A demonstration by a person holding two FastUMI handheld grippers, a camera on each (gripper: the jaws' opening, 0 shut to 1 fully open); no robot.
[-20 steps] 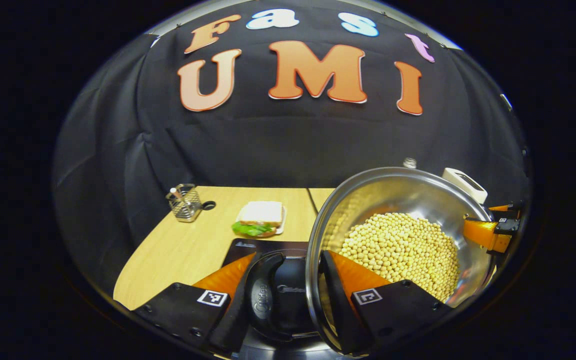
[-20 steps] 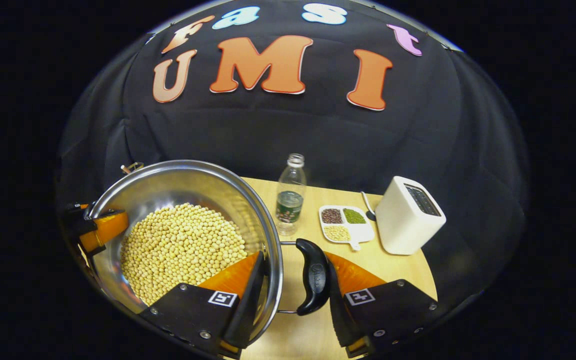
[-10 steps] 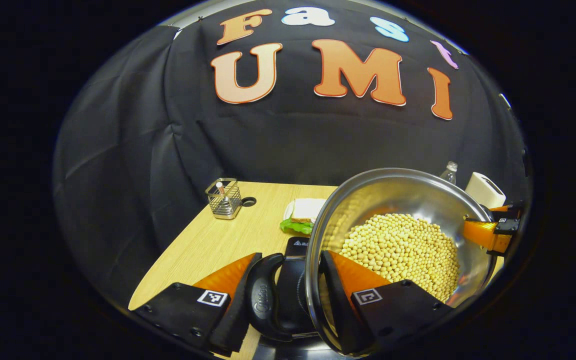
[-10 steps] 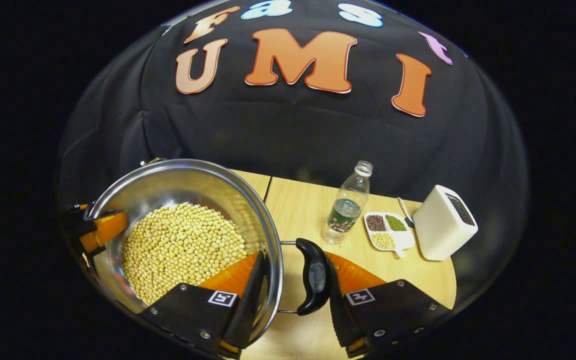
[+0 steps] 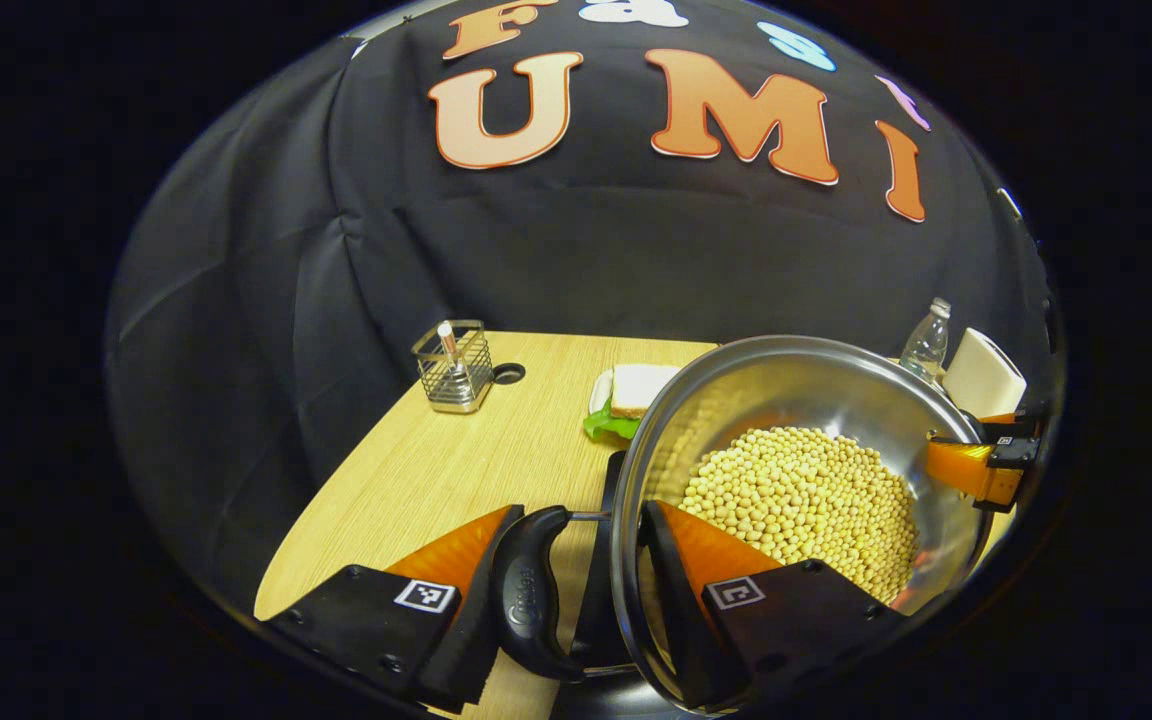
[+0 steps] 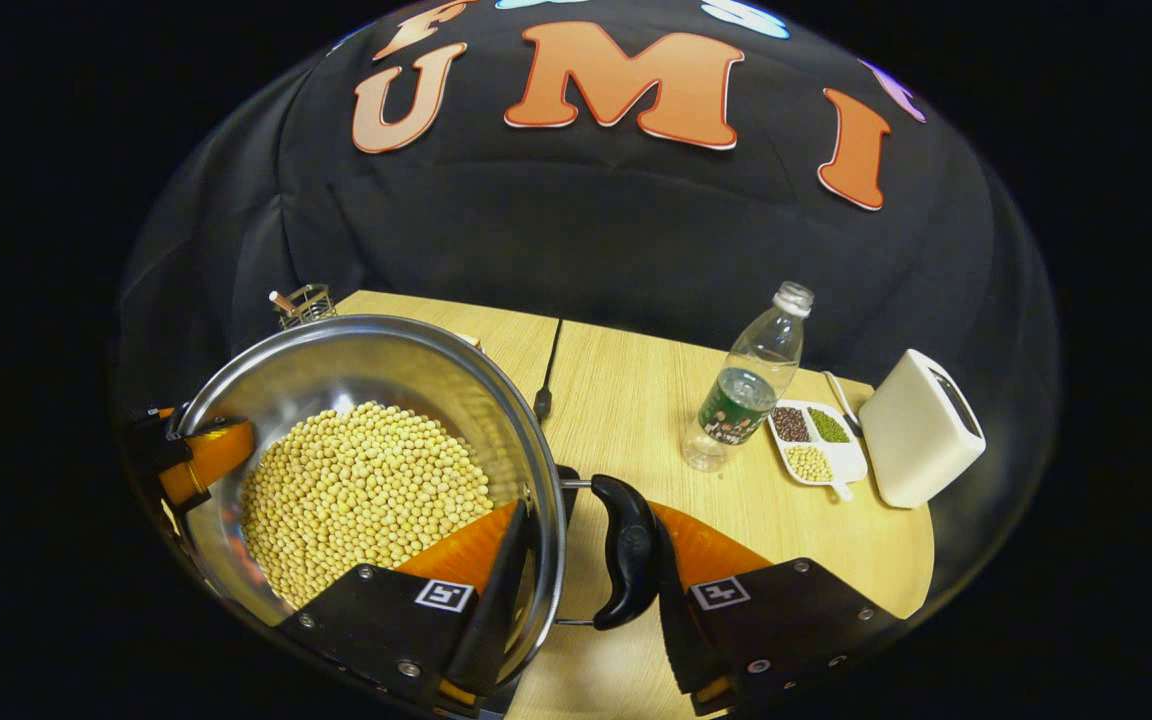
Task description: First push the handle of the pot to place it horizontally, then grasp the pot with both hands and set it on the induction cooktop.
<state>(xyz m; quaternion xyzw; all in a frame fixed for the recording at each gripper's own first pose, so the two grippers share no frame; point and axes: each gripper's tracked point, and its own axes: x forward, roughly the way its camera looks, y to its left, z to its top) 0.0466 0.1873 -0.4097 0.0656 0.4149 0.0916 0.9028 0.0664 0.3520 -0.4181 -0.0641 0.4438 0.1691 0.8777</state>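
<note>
The pot is shiny silver steel, heaped with pale yellow beans; its handle is glossy black. The worktop is light wood grain. The toaster is cream white, the bottle clear with a green label, and the lettuce bright green.

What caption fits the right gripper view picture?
Right gripper clamps the rim and handle of a bean-filled pot above a wooden table.

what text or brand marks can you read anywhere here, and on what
embossed mark on the handle of the pot: too blurred to read
mark on the other handle: too blurred to read
bottle label: too small to read
square marker: coded pattern, no words
</note>
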